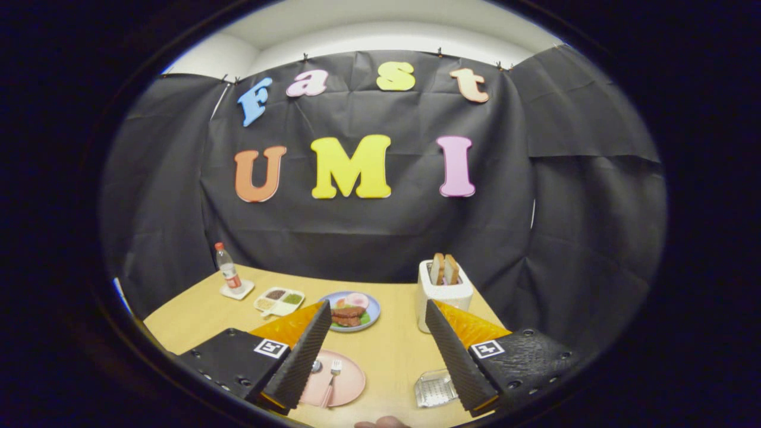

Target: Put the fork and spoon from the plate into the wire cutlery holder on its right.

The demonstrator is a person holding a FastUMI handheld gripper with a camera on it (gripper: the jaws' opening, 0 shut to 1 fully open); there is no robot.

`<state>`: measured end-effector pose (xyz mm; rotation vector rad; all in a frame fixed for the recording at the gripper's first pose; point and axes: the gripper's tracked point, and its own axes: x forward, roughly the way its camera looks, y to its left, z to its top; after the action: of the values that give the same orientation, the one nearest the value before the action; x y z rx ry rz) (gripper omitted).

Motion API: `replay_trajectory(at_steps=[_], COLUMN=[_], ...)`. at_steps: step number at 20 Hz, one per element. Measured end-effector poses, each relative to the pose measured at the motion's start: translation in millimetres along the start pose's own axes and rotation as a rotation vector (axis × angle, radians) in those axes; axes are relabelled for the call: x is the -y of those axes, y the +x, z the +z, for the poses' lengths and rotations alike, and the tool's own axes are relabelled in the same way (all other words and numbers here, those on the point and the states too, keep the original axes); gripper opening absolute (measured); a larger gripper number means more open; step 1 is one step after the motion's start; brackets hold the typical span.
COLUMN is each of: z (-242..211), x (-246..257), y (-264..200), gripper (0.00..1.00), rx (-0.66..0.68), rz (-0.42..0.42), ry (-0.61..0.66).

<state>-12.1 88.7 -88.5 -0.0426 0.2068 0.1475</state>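
Open tool (380,356) hovers above a thin, stiff, likely slippery fork (332,380) on the pink plate (351,383); grip its handle.

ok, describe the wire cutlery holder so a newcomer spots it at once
Start at the white toaster with two bread slices on the wooden table. Nearer than it, beside the open gripper's right finger, sits the wire cutlery holder. It is the one see-through mesh box; the pink plate left of it is flat and solid.
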Motion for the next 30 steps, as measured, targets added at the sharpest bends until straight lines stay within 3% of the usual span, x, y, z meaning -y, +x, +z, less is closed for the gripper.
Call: replay_trajectory(at_steps=[10, 18, 24, 29, 30], z=[-161, -220, -247, -263, -264], x=[-61, -77, -85, -86, -88], y=[19, 33, 42, 47, 47], gripper=[0.96, 0.92, 0.69, 0.3, 0.26], rx=[-0.354, -0.491, -0.56, -0.619, -0.626], rz=[0.016, 0.02, 0.026, 0.009, 0.017], ry=[-0.01, -0.021, -0.04, -0.054, -0.05])
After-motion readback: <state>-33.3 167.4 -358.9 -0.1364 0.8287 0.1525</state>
